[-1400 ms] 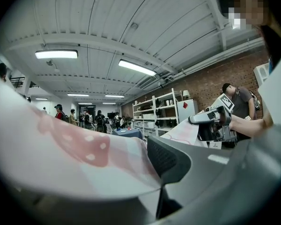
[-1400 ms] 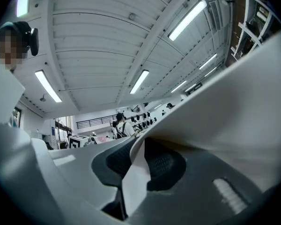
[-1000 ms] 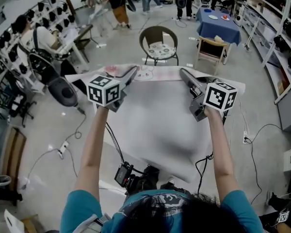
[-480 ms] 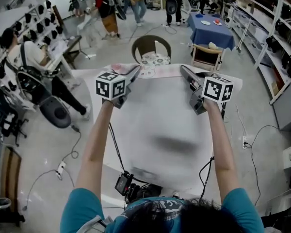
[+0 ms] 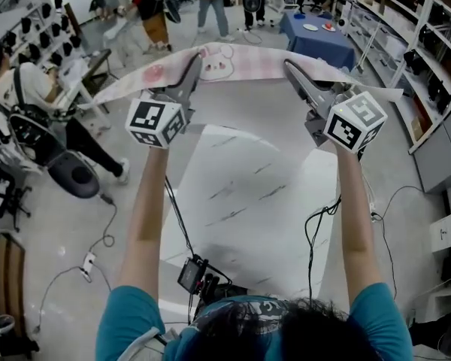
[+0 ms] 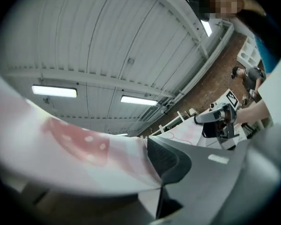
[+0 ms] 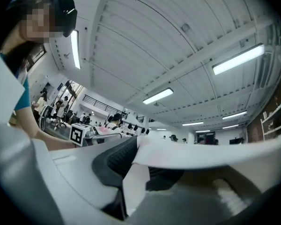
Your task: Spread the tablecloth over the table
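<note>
The pink-and-white tablecloth (image 5: 233, 60), printed with a bunny, is stretched as a band in the air between my two grippers. In the head view my left gripper (image 5: 194, 65) is shut on its edge at the left. My right gripper (image 5: 289, 66) is shut on the same edge at the right. Both are raised at arm's length above the white marbled table (image 5: 240, 201). In the left gripper view the tablecloth (image 6: 79, 146) is pinched between the dark pads (image 6: 166, 158). The right gripper view shows the tablecloth (image 7: 201, 153) clamped the same way.
A black device with cables (image 5: 199, 277) sits at the table's near edge. A seated person (image 5: 22, 74) and chairs are at the left. A blue-covered table (image 5: 316, 32) and standing people are at the back. Shelves (image 5: 428, 66) line the right.
Both grippers have risen and moved away from me with the cloth's edge. The cloth has lifted off the table, and the marbled top now shows.
</note>
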